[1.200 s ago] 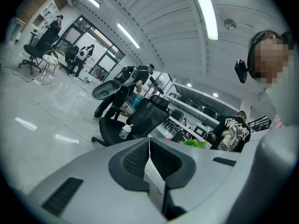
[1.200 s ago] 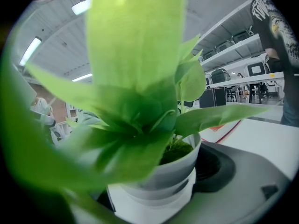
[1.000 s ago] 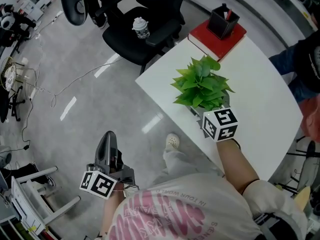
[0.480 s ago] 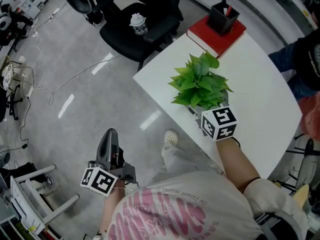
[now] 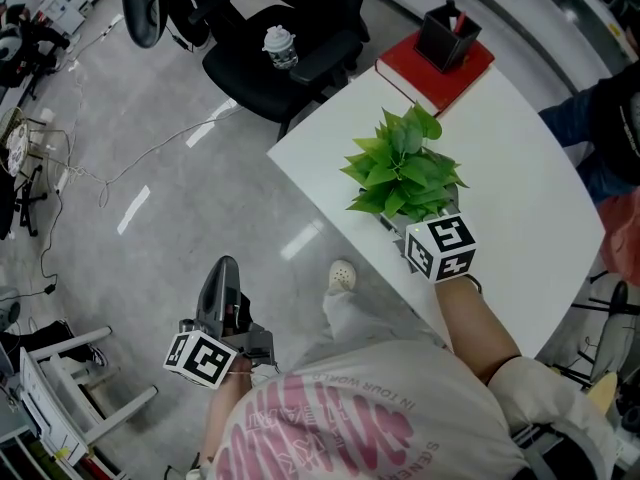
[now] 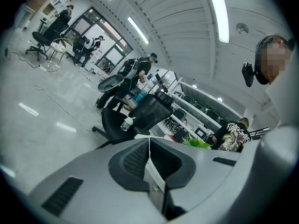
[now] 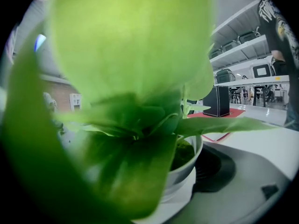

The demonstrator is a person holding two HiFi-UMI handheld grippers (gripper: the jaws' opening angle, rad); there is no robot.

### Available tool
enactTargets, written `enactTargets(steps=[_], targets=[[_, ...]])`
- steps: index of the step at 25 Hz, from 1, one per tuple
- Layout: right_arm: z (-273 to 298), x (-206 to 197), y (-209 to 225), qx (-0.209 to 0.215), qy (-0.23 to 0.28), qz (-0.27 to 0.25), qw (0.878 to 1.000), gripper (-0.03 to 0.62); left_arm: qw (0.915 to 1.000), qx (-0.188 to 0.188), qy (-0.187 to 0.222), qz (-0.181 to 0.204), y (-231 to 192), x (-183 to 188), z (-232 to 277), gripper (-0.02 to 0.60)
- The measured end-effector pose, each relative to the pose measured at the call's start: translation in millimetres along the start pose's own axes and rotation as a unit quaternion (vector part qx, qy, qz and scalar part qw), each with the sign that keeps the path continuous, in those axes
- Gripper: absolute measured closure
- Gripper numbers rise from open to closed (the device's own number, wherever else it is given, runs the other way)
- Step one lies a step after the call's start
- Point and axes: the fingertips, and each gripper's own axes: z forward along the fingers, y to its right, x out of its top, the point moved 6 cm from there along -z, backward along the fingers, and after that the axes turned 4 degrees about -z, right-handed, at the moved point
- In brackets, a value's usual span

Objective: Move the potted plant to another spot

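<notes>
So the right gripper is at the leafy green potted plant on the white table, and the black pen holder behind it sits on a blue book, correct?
Not blue: the black pen holder sits on a red book, as the head view shows. The rest holds.

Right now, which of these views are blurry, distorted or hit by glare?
Right gripper view: the potted plant sits so close that its leaves blur and fill most of the frame, while its white pot is sharper. Left gripper view: strong fisheye bending, dark corners, and bright ceiling lights. Head view: sharp throughout, with glare streaks on the floor.
</notes>
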Motion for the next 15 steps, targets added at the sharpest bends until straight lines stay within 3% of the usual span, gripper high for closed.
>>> enactTargets(steps=[15], targets=[[4.3, -1.4, 2.1, 0.0, -0.005, -0.02, 1.0, 0.042, 0.9999, 0.002, -0.015, 0.003, 0.1, -7.6, 14.6, 0.557]])
